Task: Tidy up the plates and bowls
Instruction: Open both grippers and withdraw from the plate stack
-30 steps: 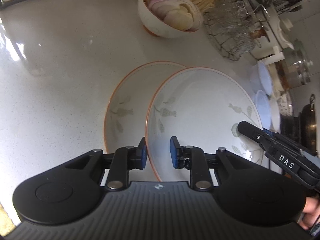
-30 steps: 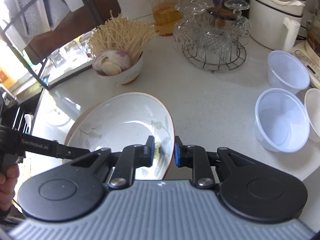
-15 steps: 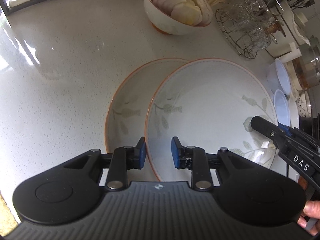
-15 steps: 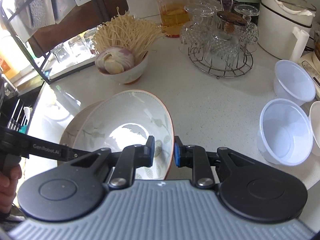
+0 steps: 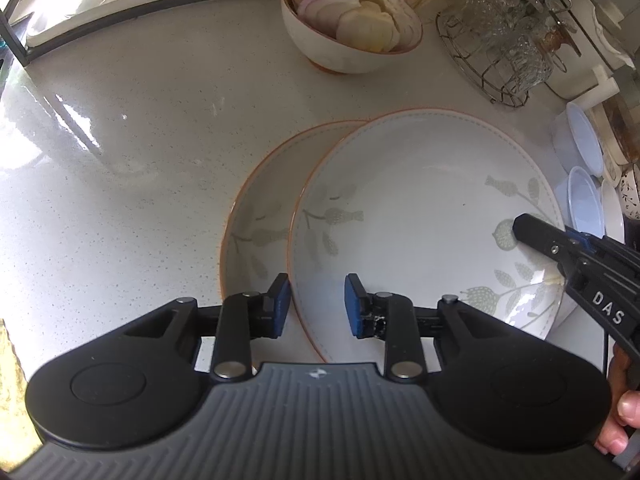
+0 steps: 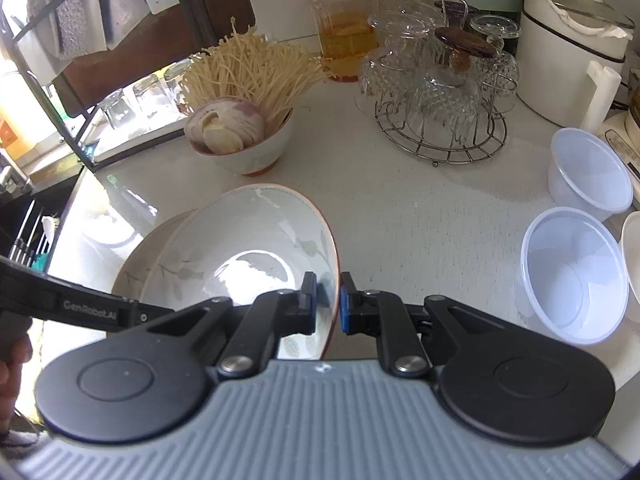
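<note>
- Our right gripper (image 6: 328, 302), centre of the right wrist view, is clamped narrow on the rim of the top plate (image 6: 248, 256), one blue pad inside the rim and one outside.
- In the left wrist view it shows at the right edge as a black arm on that plate's right rim.
- Our left gripper (image 5: 317, 305), lower centre of its view, has its jaws parted part-way around the near-left rim of the top plate (image 5: 420, 216); whether the pads touch the rim we cannot tell.
- Top plate is tilted, overlapping the lower plate (image 5: 256, 236), which shows at its left on the counter (image 5: 120, 160).
- In the right wrist view only a sliver of the lower plate (image 6: 138, 258) shows, left of centre.
- Upper centre: bowl (image 5: 344, 44) with noodles and sliced vegetable.
- Upper right: wire rack (image 6: 440, 120) of glasses, with a jar (image 6: 342, 28) behind it.
- Right edge: two plastic tubs (image 6: 572, 276).
</note>
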`<action>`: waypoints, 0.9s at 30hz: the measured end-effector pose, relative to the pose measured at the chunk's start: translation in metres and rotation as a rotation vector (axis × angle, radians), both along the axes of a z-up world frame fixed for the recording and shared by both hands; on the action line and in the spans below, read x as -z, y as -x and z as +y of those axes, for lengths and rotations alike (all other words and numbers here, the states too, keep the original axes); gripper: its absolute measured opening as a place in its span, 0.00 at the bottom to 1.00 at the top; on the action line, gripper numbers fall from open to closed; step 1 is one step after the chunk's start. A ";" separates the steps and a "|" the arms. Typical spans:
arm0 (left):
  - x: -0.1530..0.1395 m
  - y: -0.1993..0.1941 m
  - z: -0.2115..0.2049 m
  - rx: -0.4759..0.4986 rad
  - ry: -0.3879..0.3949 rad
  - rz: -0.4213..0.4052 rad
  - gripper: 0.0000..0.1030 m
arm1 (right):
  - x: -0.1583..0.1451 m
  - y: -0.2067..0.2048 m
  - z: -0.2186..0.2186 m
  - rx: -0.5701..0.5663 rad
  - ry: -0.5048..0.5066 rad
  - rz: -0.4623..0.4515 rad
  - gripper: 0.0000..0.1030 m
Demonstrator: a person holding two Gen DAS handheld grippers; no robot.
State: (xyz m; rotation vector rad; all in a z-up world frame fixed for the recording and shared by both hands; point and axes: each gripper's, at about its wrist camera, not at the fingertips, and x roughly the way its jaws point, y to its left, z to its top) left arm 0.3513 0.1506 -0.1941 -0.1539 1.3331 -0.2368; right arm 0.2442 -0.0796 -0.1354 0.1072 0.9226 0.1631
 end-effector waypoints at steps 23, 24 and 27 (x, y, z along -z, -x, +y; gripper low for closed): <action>-0.039 0.031 0.047 -0.081 0.057 -0.087 0.39 | 0.020 -0.010 0.015 -0.056 -0.066 0.085 0.20; -0.040 0.031 0.047 -0.085 0.063 -0.091 0.39 | 0.022 -0.011 0.015 -0.051 -0.072 0.091 0.20; -0.043 0.034 0.050 -0.095 0.080 -0.109 0.39 | 0.023 -0.011 0.018 -0.057 -0.049 0.080 0.20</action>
